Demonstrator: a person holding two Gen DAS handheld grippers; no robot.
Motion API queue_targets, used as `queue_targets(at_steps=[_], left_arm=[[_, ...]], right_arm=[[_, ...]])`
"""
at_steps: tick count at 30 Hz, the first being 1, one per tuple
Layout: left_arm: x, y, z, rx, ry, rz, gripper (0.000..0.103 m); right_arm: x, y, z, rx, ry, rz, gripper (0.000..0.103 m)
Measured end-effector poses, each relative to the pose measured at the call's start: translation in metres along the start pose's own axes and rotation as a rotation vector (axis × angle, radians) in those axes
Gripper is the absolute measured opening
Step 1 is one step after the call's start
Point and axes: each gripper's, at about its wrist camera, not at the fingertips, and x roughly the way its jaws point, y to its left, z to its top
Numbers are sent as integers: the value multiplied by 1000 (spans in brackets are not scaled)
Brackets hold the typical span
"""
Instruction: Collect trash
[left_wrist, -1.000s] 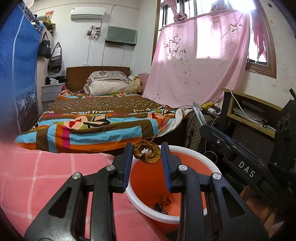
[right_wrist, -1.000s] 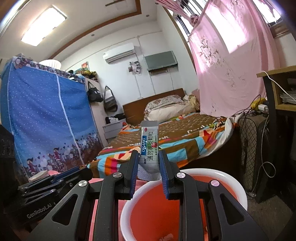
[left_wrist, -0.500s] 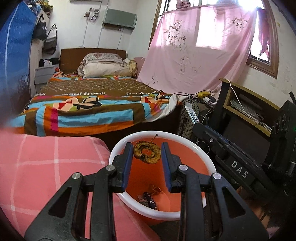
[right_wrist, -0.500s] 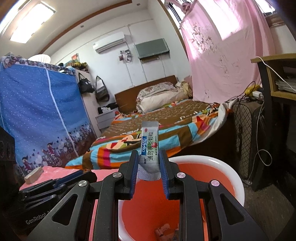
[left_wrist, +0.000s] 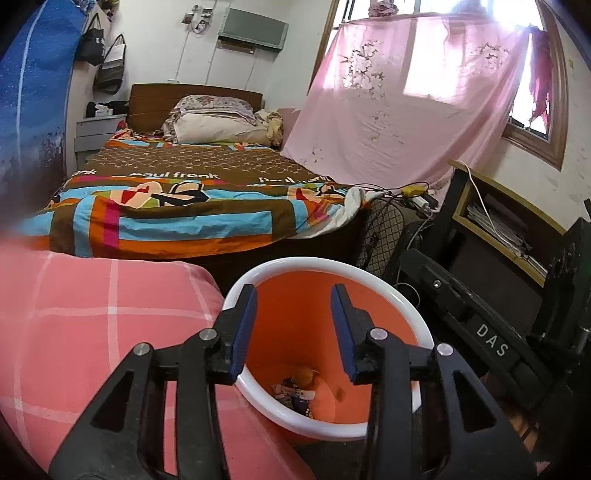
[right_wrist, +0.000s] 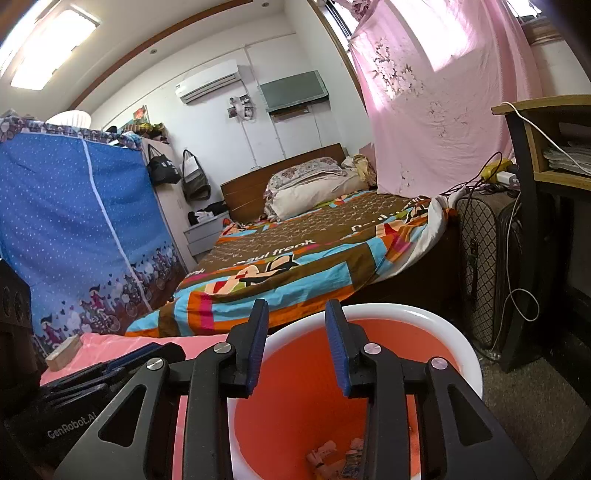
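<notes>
An orange bin with a white rim (left_wrist: 288, 264) stands on the floor beside a pink checked cloth surface (left_wrist: 92, 325); it also shows in the right wrist view (right_wrist: 436, 321). My left gripper (left_wrist: 293, 302) is open and empty above the bin's mouth. My right gripper (right_wrist: 297, 321) is open and empty over the same bin. Trash pieces (left_wrist: 299, 391) lie at the bin's bottom, also in the right wrist view (right_wrist: 332, 458). The right gripper body shows at right in the left wrist view (left_wrist: 491, 343), the left gripper body at left in the right wrist view (right_wrist: 92, 391).
A bed with a colourful quilt (left_wrist: 177, 199) lies behind the bin. A pink curtain (left_wrist: 399, 110) hangs at the right. A wooden shelf (left_wrist: 506, 221), a suitcase with cables (right_wrist: 484, 266) and a blue wardrobe (right_wrist: 74, 229) stand around. A small wooden block (right_wrist: 62, 352) lies on the pink cloth.
Both grippers opened. The brown ring of peel left my left gripper and the sachet left my right gripper; both are gone from the jaws. Both grippers tilted down over the bin.
</notes>
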Motion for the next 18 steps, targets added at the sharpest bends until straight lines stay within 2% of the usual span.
queue_targets(at_steps=[7,14,18], left_arm=[[-7,12,4,-17,-27,48,53],[-23,31,6,-51,-80,130,78],[-31,40,7,-68,-103,164,87]], right_arm=[[1,0,2,-5,-5,2,33],[2,7,4,-18,-16,12,42],[3,14,4,-31,-22,14,47]])
